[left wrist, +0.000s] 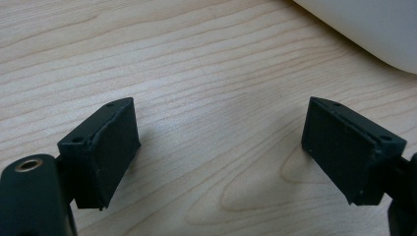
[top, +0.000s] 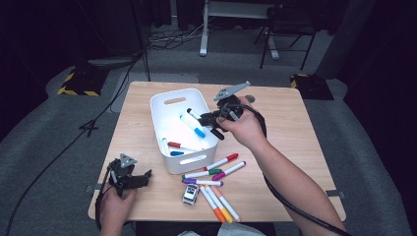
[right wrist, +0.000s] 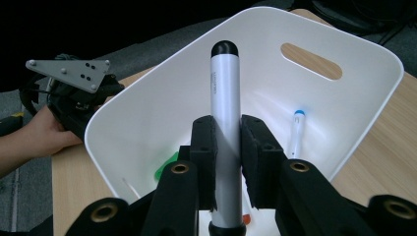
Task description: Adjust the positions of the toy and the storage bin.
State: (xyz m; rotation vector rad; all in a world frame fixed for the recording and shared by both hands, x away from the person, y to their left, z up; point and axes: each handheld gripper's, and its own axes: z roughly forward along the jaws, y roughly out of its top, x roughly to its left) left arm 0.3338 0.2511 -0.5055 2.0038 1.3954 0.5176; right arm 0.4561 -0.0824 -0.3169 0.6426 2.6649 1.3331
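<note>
Black-capped marker (right wrist: 224,113) is clamped mid-barrel in the right gripper (top: 217,118) jaws, held over the white bin (top: 162,105) at worktop centre, likely for dropping in. Left gripper (top: 129,178) is parked near the front-left corner, jaws wide open and empty.

I worked in a dark lab or studio: cables (top: 74,142) crossed grey carpet (top: 44,147) (hazard-striped feet (top: 78,91)) around the desk (top: 290,128).
</note>
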